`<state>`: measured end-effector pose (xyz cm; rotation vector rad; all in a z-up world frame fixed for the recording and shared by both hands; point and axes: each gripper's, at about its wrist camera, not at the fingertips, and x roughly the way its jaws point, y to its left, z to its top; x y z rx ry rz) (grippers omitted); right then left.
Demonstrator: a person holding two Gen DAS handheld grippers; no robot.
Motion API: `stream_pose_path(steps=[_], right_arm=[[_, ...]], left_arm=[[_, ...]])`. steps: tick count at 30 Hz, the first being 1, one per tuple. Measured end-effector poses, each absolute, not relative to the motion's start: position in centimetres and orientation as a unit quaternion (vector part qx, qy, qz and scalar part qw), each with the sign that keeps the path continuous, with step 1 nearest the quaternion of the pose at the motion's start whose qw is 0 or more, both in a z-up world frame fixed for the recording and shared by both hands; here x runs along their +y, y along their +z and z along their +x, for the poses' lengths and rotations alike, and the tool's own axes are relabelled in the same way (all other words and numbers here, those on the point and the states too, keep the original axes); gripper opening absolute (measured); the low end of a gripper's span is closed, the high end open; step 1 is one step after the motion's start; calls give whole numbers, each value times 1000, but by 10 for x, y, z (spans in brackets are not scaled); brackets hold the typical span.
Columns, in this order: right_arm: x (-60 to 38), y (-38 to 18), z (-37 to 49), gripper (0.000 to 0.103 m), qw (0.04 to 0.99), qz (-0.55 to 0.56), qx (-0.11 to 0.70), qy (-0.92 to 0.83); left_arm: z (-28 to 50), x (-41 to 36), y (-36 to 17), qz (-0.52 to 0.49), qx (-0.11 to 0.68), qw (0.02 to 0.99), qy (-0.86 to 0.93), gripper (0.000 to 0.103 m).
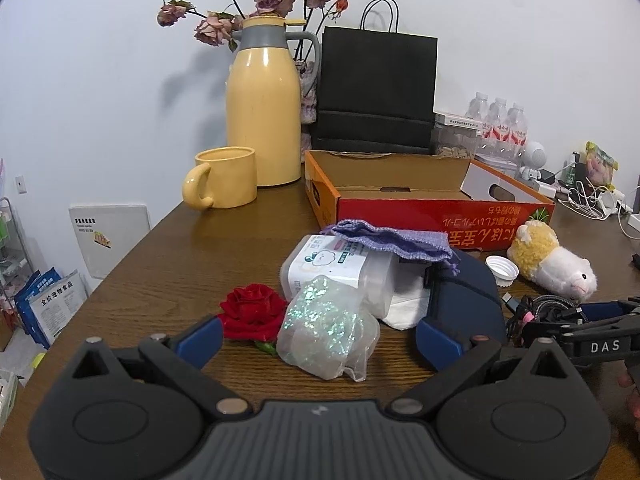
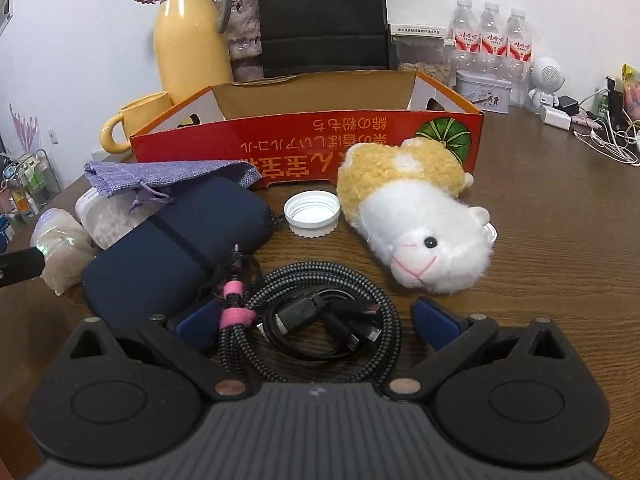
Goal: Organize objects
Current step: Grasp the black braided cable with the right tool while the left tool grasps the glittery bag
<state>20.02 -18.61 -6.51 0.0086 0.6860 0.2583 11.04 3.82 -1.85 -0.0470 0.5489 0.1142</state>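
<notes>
Left wrist view: left gripper (image 1: 320,334) spread wide, holding nothing, its blue fingers either side of a translucent iridescent mesh pouch (image 1: 326,330) near the counter's front edge. Right gripper (image 2: 316,320) also spread wide, holding nothing, straddling a coil of black braided cable with pink ties (image 2: 320,320).

Clutter sits mid-counter in front of the open red-and-orange cardboard box (image 2: 304,144), which looks like the likely drop spot: red fabric rose (image 1: 252,312) just left of the pouch, white plastic bottle lying on its side (image 1: 332,270) with a purple woven drawstring bag (image 1: 396,242) draped over it, navy zip case (image 2: 176,248), white screw cap (image 2: 312,214), yellow-and-white plush sheep (image 2: 416,220).

Risks, as judgement: the pouch is soft and could slip or crumple; closing could catch the rose, which touches it. Loose cable ends may snag the navy case or uncoil on lifting.

Surface is a dark wood-grain counter (image 2: 560,220). Back edge holds a yellow thermos jug (image 1: 262,120), yellow mug (image 1: 222,178), black paper bag (image 1: 376,92), water bottles (image 2: 492,40). White wall behind.
</notes>
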Motion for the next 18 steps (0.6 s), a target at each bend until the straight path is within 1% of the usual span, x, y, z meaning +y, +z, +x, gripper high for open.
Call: stream_pose_path(steps=[2,4,5,6,7,8,9,18], right_arm=[[-187,-66,198,102,935,6,331,128],[-187,-65,197,93,936,7,326,133],[-188,-65,195,91,937,8,323,132],[-188,-64,195,91,937,9,323,132],[-188,-64,194,91,937,10,323,133],[-189,-64,193,91,937,11,322,133],[-190,-63,192,90,937,12,322,133],[-193,-55,177,89,946,9,295,135]], left_arm=[[115,37,-20,-20,272,960,58,103],[120,36,-23,-20,274,960,59,100],[123,36,-24,-22,273,960,61,94],[125,36,-25,-25,272,960,60,84],[126,37,-27,-28,274,959,60,78],[127,37,-28,-32,278,958,57,53],[128,37,-30,-36,283,957,55,38],[113,43,-22,-48,262,962,62,35]])
